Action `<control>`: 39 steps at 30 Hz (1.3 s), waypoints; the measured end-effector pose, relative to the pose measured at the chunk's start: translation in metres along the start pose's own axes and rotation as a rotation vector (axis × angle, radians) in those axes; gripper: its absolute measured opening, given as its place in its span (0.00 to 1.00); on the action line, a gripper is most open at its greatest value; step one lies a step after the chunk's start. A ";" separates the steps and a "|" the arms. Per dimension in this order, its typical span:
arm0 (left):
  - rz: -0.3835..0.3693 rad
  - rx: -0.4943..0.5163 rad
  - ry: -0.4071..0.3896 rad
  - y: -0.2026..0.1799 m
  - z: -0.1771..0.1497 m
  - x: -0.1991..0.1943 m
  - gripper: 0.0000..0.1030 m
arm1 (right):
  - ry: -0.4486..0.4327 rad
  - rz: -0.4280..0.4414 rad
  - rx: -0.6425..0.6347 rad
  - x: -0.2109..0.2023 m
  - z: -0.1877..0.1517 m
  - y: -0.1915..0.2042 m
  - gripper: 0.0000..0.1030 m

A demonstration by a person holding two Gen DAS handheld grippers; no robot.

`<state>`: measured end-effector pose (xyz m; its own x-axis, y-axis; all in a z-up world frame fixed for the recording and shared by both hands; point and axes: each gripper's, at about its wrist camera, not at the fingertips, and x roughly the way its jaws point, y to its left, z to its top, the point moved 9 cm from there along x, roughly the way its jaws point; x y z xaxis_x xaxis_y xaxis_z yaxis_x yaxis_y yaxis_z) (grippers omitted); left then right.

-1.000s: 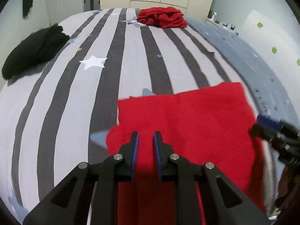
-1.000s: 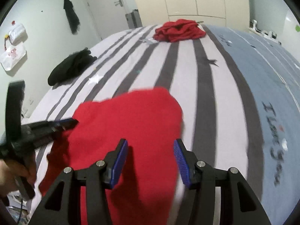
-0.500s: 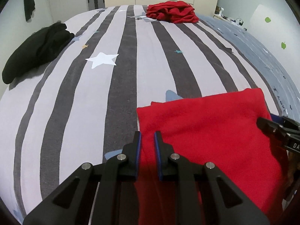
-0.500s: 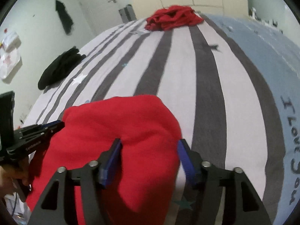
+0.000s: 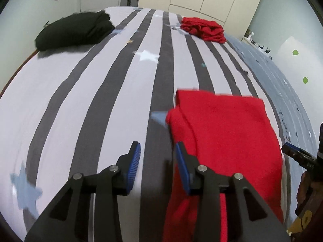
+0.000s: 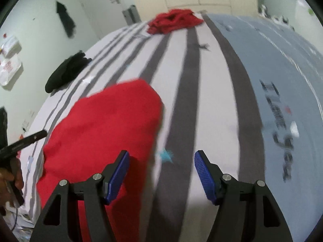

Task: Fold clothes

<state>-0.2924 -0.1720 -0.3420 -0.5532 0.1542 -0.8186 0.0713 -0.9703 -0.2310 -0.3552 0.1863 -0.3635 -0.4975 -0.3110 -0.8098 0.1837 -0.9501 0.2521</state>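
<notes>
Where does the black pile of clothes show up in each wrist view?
Left wrist: the black pile lies at upper left, on the far left edge of the striped bed.
Right wrist: the black pile sits at middle left, beyond the folded red garment.
Shared landmark: the crumpled red heap at the far end of the bed.

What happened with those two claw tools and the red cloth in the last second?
The left gripper opened its fingers, let go of the folded red garment and shifted off its left edge. The right gripper, already open, moved rightward off the cloth. The black clothes and the crumpled red pile stayed put.
</notes>
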 end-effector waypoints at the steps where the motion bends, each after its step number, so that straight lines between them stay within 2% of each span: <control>1: -0.010 -0.019 0.008 0.002 -0.006 -0.004 0.32 | 0.013 -0.001 0.021 -0.003 -0.007 -0.004 0.61; 3: -0.020 -0.041 0.011 -0.001 -0.019 -0.014 0.36 | 0.031 0.010 0.033 -0.009 -0.020 -0.003 0.61; 6: -0.021 -0.054 0.014 -0.007 -0.045 -0.029 0.49 | 0.051 0.024 0.015 -0.020 -0.042 0.004 0.61; 14: 0.019 0.001 0.077 -0.022 -0.120 -0.044 0.56 | 0.096 0.066 -0.093 -0.036 -0.102 0.039 0.61; 21: -0.009 0.010 0.131 -0.027 -0.165 -0.038 0.56 | 0.112 0.076 -0.035 -0.043 -0.139 0.033 0.61; 26: -0.033 0.033 0.107 -0.032 -0.175 -0.042 0.55 | 0.125 0.101 -0.002 -0.054 -0.160 0.034 0.61; 27: -0.032 0.045 0.106 -0.033 -0.175 -0.042 0.49 | 0.129 0.108 -0.005 -0.055 -0.165 0.036 0.61; 28: -0.029 0.059 0.104 -0.033 -0.176 -0.042 0.38 | 0.134 0.114 -0.008 -0.057 -0.169 0.038 0.61; 30: -0.015 0.082 0.107 -0.032 -0.176 -0.043 0.31 | 0.138 0.110 -0.023 -0.058 -0.173 0.040 0.61; 33: 0.009 0.064 0.108 -0.026 -0.169 -0.049 0.31 | 0.140 0.105 -0.025 -0.060 -0.172 0.040 0.61; 36: 0.040 0.009 0.064 -0.012 -0.147 -0.061 0.32 | 0.106 0.083 -0.011 -0.068 -0.155 0.035 0.61; 39: 0.046 -0.019 0.007 -0.004 -0.118 -0.066 0.42 | 0.059 0.063 0.010 -0.072 -0.128 0.028 0.61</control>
<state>-0.1580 -0.1564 -0.3494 -0.5429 0.1110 -0.8324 0.1121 -0.9728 -0.2027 -0.2055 0.1853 -0.3659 -0.4340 -0.3685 -0.8221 0.2041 -0.9290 0.3087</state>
